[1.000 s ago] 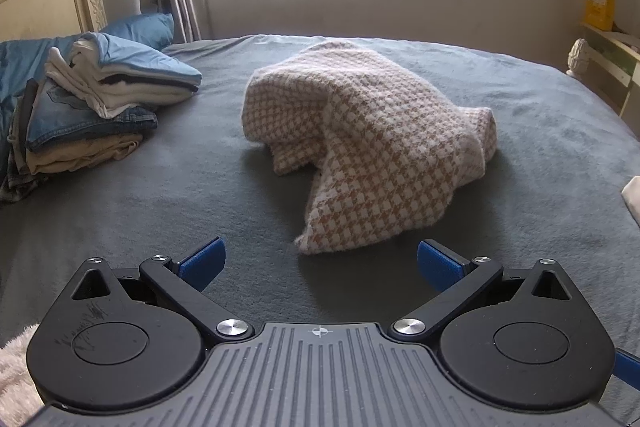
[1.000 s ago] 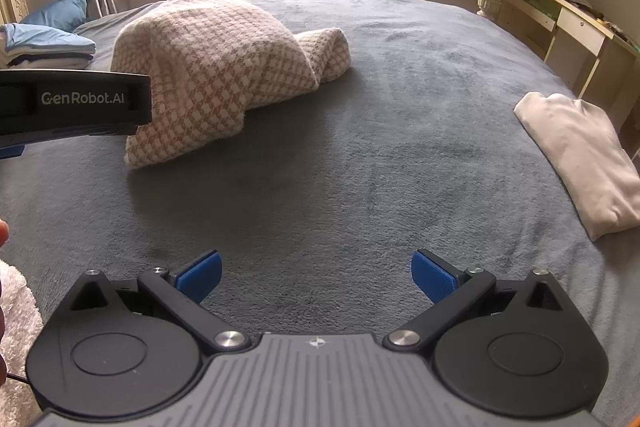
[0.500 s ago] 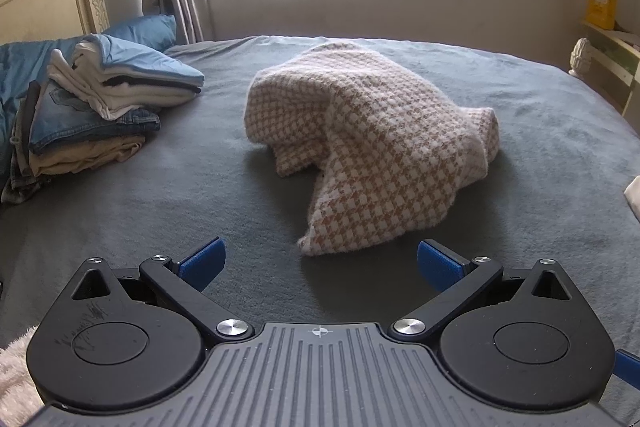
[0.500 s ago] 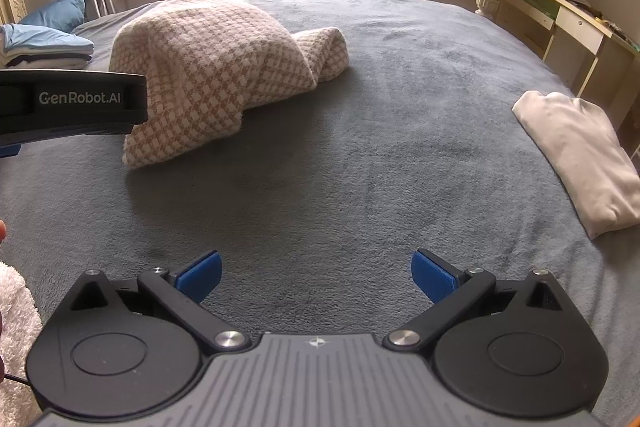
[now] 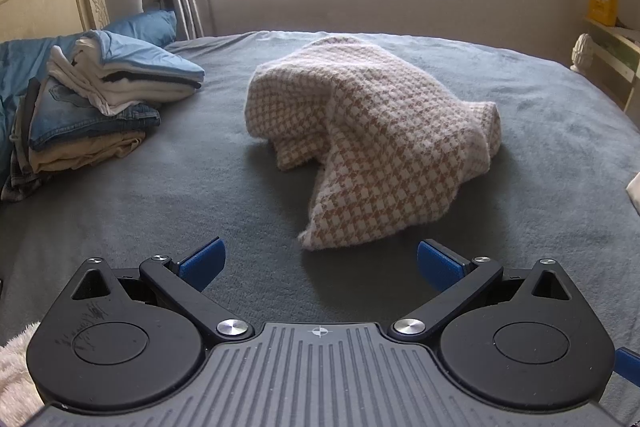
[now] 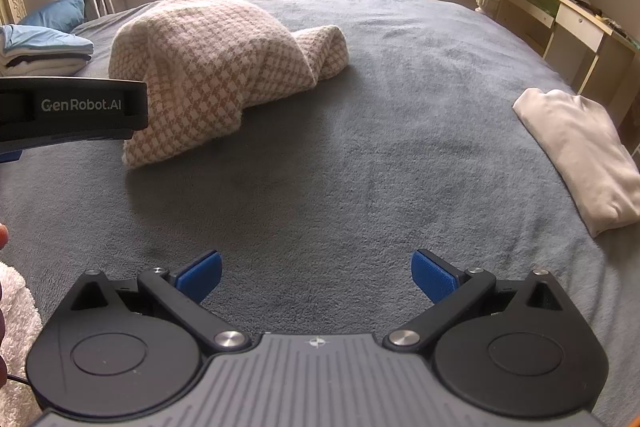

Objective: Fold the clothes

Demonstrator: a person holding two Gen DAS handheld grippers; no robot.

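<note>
Houndstooth knit garment (image 5: 372, 143) heaped mid-bed on grey bedspread (image 6: 360, 163), just beyond left gripper (image 5: 318, 261), well left of right gripper (image 6: 316, 269), both spread wide and empty: best pinched at near hem corners, lifted, shaken flat before folding.

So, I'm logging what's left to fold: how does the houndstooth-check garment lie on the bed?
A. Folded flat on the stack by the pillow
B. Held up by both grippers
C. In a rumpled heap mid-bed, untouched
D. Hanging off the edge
C: the houndstooth-check garment sits bunched on the grey bed, with both open grippers, left gripper and right gripper, short of it.
</note>
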